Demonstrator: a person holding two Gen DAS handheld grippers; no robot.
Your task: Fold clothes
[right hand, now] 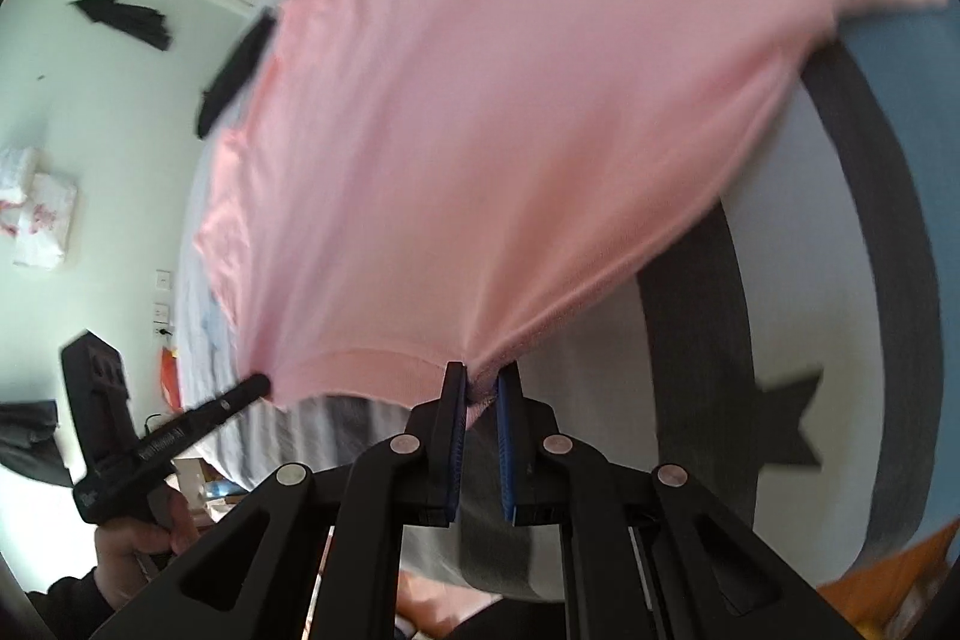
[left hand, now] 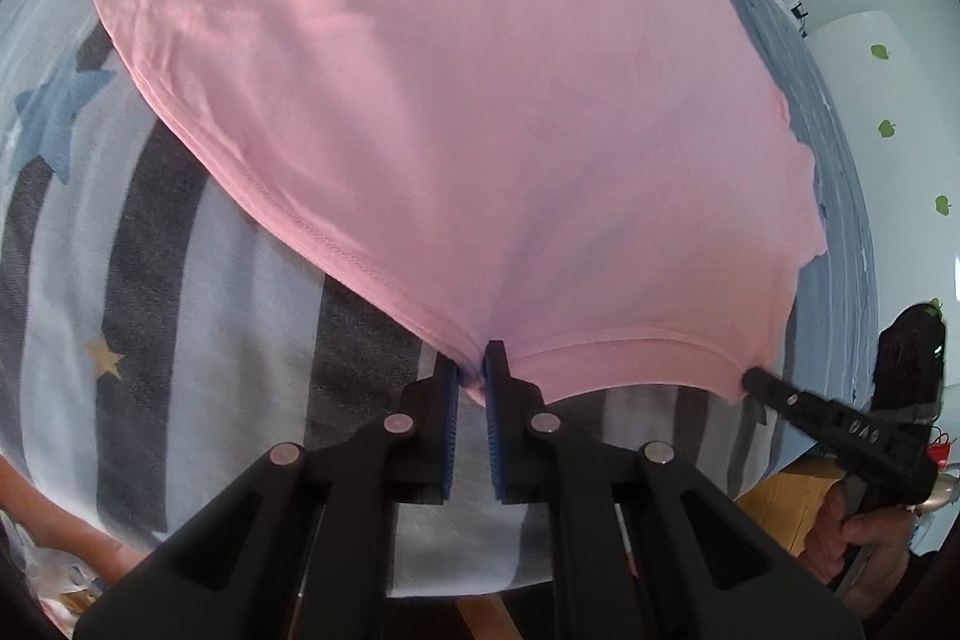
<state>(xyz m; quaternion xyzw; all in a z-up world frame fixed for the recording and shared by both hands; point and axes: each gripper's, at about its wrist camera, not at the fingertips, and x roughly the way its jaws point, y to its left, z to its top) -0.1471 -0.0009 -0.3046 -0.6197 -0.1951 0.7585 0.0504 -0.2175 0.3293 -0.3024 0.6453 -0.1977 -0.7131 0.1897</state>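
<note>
Both grippers clamped on the near hem of a pink cotton T-shirt [left hand: 468, 112]

The left gripper [left hand: 473, 370] pinches one hem corner between its blue pads; the right gripper [right hand: 480, 382] pinches the other, and each shows at the edge of the other's view. The shirt lies spread over a bed cover striped grey and white with blue stars [left hand: 198, 340], its hem pulled taut between the two grips
</note>
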